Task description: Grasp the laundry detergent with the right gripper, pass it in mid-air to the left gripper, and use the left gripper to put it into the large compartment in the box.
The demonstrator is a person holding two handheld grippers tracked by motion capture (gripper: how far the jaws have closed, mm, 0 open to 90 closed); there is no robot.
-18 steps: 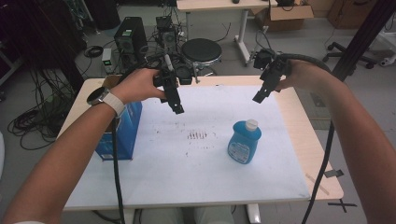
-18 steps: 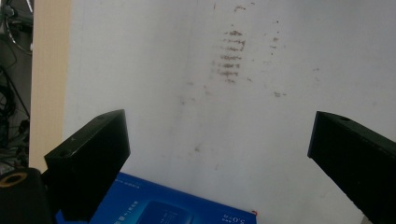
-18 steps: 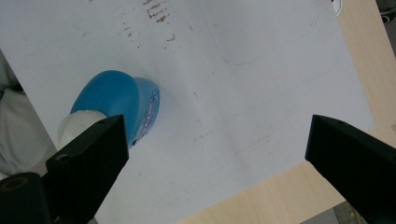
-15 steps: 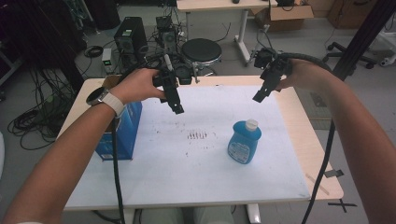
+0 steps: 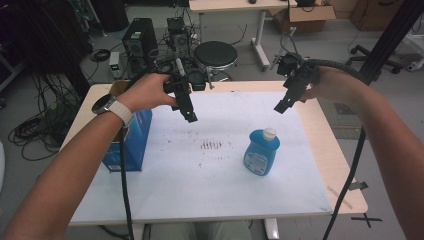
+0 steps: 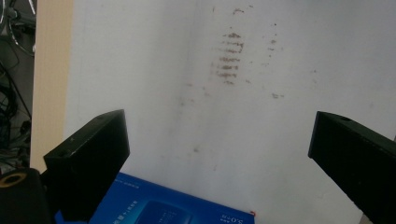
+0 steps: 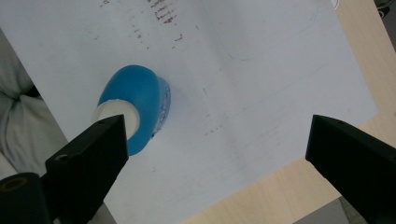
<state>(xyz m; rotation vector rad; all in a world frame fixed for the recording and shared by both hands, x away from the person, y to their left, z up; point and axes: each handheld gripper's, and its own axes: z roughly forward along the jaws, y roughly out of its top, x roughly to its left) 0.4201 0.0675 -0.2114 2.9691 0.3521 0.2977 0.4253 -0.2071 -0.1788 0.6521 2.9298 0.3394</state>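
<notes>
Blue and white-capped, the bottle stands upright on the white sheet covering our bench, right of centre, with the blue box well apart at the left edge. We hold the right tool above and behind the bottle, jaws spread wide and empty. Our left tool hangs over the sheet near the box, equally wide and empty.

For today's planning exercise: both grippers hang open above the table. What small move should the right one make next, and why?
Probably lower the right gripper toward the blue bottle. Its jaws are wide open, it hovers above the upright bottle, and its own view already looks down on the white cap.
</notes>
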